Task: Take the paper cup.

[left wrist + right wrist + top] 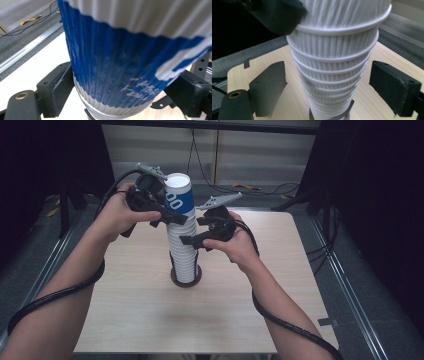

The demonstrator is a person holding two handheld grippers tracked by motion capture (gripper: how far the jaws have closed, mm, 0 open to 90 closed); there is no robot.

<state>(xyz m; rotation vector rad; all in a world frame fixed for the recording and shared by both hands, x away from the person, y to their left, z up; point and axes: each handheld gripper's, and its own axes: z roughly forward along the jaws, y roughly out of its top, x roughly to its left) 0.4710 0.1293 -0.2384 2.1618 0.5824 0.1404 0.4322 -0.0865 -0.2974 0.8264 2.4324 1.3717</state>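
A tall stack of upturned white ribbed paper cups (182, 251) stands on a dark round base (186, 280) at the table's middle. Its top cup (178, 200) is blue and white. My left gripper (170, 213) reaches around that top cup (112, 62); the pads (58, 87) stand close by its sides with a thin gap at the right, so the jaws are open. My right gripper (193, 232) is lower, open around the white stack (332, 72) with clear gaps to both pads (270, 85). The left gripper's jaw (277, 15) shows above in the right gripper view.
The stack stands on a light wooden table (280, 285). Grey floor with metal rails (345, 285) runs along both sides. Cables and a yellow object (245, 186) lie on the floor beyond the far edge. Black cables trail from both grippers along the forearms.
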